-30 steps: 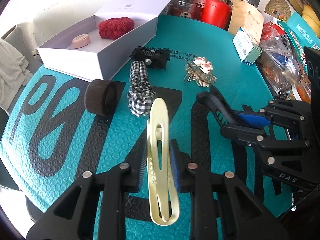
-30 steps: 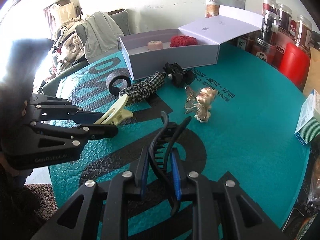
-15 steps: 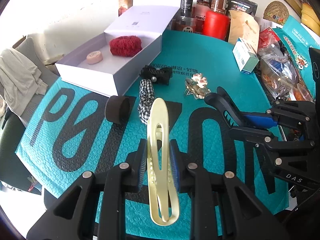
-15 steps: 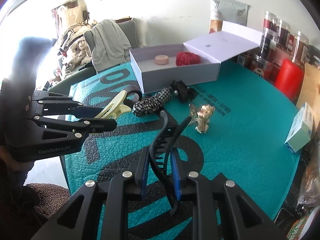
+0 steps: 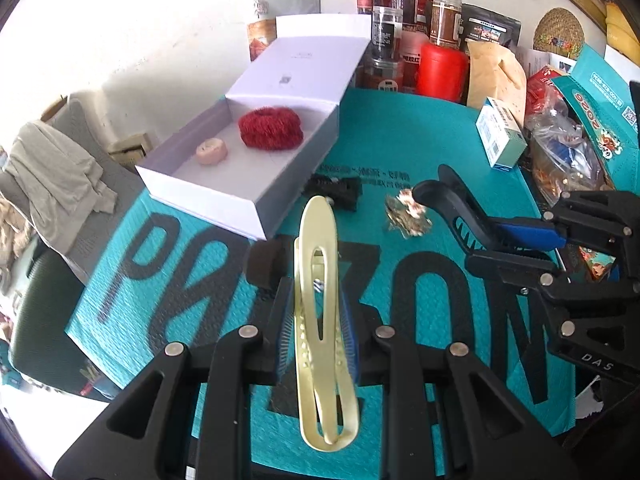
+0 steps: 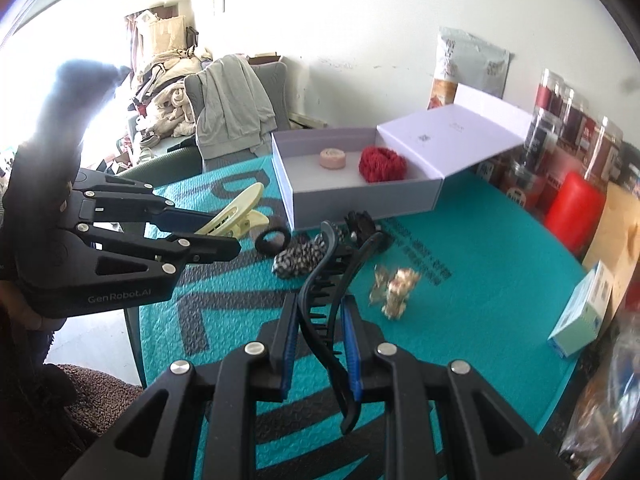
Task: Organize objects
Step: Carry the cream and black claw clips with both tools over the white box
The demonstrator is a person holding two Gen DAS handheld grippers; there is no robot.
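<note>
My left gripper (image 5: 318, 312) is shut on a cream hair clip (image 5: 320, 320) and holds it above the teal mat; it also shows in the right wrist view (image 6: 236, 214). My right gripper (image 6: 322, 322) is shut on a black claw clip (image 6: 332, 304), also in the left wrist view (image 5: 452, 204). The open white box (image 5: 240, 200) holds a red scrunchie (image 5: 270, 128) and a pink round item (image 5: 211, 151). On the mat lie a black ring band (image 6: 272, 240), a checkered scrunchie (image 6: 300, 258), a black bow clip (image 5: 334, 192) and a gold clip (image 6: 394, 286).
Jars (image 5: 400, 40), a red canister (image 5: 442, 70), a paper bag (image 5: 494, 76), a small teal box (image 5: 502, 136) and snack packs (image 5: 568, 152) crowd the mat's back and right. A chair with clothes (image 6: 232, 108) stands beyond the left edge.
Both grippers have risen and drawn back from the mat with their clips held. The box and loose items now look farther off.
</note>
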